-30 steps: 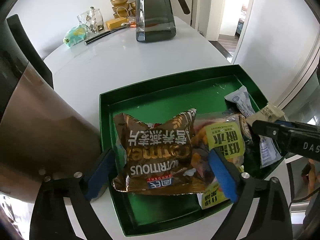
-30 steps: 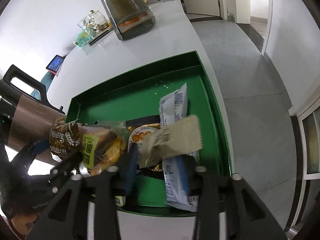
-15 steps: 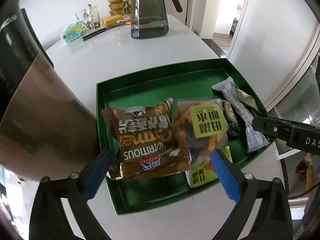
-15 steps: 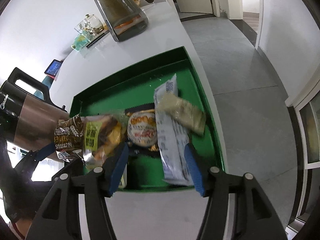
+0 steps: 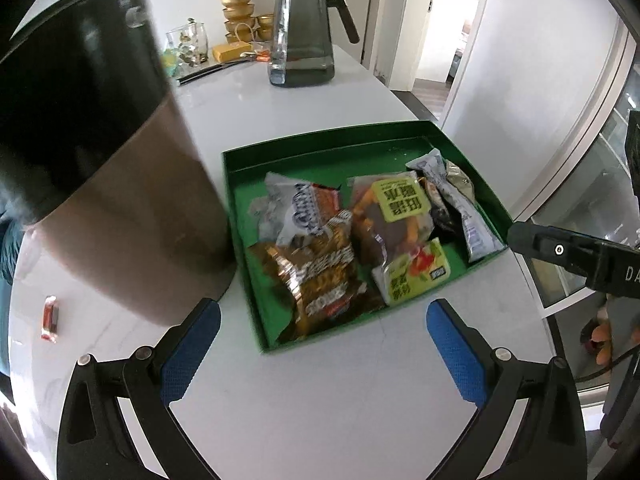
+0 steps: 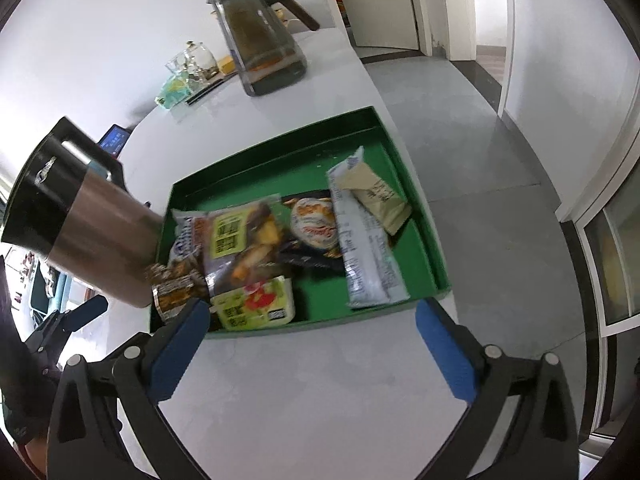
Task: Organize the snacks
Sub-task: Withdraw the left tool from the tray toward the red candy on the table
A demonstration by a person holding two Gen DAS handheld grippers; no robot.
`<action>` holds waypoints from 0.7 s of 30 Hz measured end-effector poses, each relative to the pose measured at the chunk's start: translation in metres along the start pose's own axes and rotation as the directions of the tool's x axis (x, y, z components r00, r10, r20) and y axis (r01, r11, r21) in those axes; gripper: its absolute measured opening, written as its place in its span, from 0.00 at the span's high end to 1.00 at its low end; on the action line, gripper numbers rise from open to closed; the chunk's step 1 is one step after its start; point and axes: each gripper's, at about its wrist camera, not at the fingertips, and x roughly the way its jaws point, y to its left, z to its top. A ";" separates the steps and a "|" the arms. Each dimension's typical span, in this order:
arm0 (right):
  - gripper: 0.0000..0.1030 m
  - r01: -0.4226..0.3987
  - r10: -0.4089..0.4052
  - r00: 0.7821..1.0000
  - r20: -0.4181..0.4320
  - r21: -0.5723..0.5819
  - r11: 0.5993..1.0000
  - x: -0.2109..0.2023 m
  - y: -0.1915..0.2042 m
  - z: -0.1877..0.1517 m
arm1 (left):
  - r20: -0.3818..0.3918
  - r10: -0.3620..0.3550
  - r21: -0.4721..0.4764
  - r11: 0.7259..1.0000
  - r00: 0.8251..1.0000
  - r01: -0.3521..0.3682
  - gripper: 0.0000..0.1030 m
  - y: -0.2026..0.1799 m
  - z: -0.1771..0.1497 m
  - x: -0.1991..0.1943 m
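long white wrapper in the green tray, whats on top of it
A tan paper packet lies across the far end of the long white wrapper in the green tray. Whatever is printed beneath the packet is covered.

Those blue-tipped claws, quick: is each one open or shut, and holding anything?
Left gripper: open, holding nothing.
Right gripper: its jaws have just been opening; now wide open and empty, with the snacks lying in the green tray.

Only readable bits: "DA" on the black gripper (image 5: 576, 256) at right edge, Chinese characters on the yellow-green label (image 5: 402, 200) mid-frame.
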 end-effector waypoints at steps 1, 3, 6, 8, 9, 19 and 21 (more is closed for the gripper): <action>0.00 -0.002 0.002 1.000 0.000 -0.002 1.000 -0.001 0.004 -0.002 | 0.001 0.001 -0.002 1.000 1.000 -0.001 0.02 0.005 -0.003 -0.003; 0.00 -0.005 0.005 1.000 -0.001 -0.014 1.000 -0.001 0.014 -0.007 | 0.005 0.004 -0.005 1.000 1.000 -0.004 0.02 0.012 -0.008 -0.008; 0.00 0.002 -0.002 1.000 -0.005 -0.029 1.000 0.000 0.028 -0.013 | 0.014 0.011 -0.009 1.000 1.000 -0.011 0.02 0.025 -0.014 -0.016; 0.00 -0.002 0.002 1.000 -0.007 -0.032 0.999 0.000 0.037 -0.017 | 0.022 0.012 -0.020 1.000 1.000 -0.011 0.02 0.037 -0.017 -0.022; 0.00 -0.003 0.003 1.000 -0.008 -0.034 0.999 0.001 0.042 -0.020 | 0.026 0.011 -0.025 1.000 1.000 -0.010 0.02 0.041 -0.021 -0.025; 0.00 0.020 -0.018 0.999 0.039 -0.049 0.999 -0.002 0.107 -0.041 | 0.029 0.043 -0.089 0.995 0.999 -0.040 0.02 0.131 -0.048 -0.047; 0.00 0.024 -0.021 0.999 0.036 -0.075 0.997 0.002 0.132 -0.048 | 0.023 0.054 -0.104 0.993 0.998 -0.051 0.02 0.152 -0.054 -0.048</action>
